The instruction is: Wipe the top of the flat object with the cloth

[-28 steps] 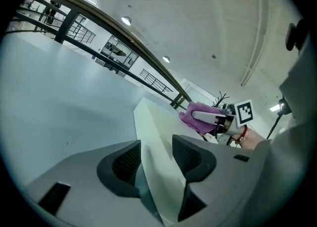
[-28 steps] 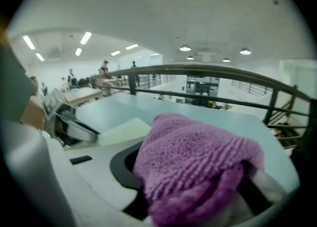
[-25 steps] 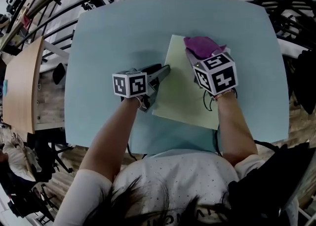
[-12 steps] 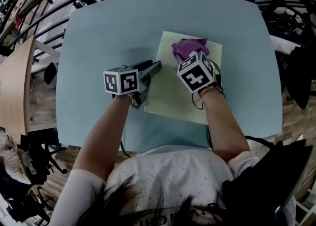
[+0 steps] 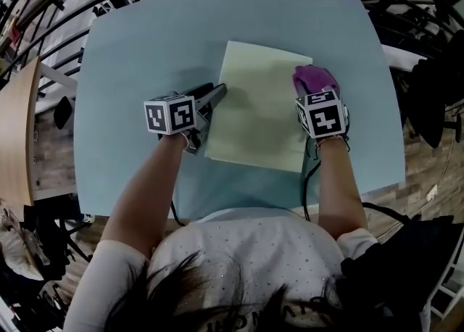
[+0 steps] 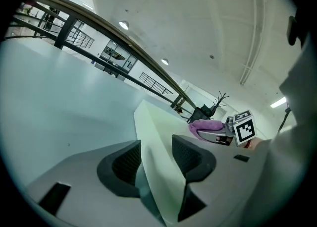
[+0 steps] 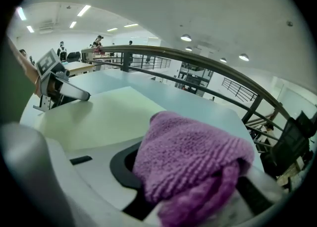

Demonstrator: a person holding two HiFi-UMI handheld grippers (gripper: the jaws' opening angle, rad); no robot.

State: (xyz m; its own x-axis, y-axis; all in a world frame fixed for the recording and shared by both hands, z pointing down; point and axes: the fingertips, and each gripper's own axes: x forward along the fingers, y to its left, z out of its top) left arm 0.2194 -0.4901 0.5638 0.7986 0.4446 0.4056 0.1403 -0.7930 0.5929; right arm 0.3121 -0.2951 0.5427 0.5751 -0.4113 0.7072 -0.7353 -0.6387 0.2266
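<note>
**While the left tongs (image 6: 156, 164) clamp the flat object (image 5: 257, 106), the right tongs (image 7: 190, 179) hold a purple cloth (image 5: 313, 77) at its right edge**

Seen from above, the flat object is a pale yellow-green rectangle with sharp corners and a smooth, matt top; it lies near the middle of a light blue table (image 5: 145, 48), turned slightly askew. The left tongs are clenched on its left edge, one ribbed black pad on each side of the rim. The right tongs are closed on a bunched wad of the cloth, which bulges out over the pads and hides their tips. The cloth is soft, looped and knitted-looking; it sits at the object's right edge, near the far corner.

Judging by its thin, straight rim, the object is probably light and stiff, and may slide on the smooth table; gripping it at the rim, as here, should steady it and leave the top free. The cloth is limp and will fold or slip, so a thick gathered fold is the best hold.
</note>
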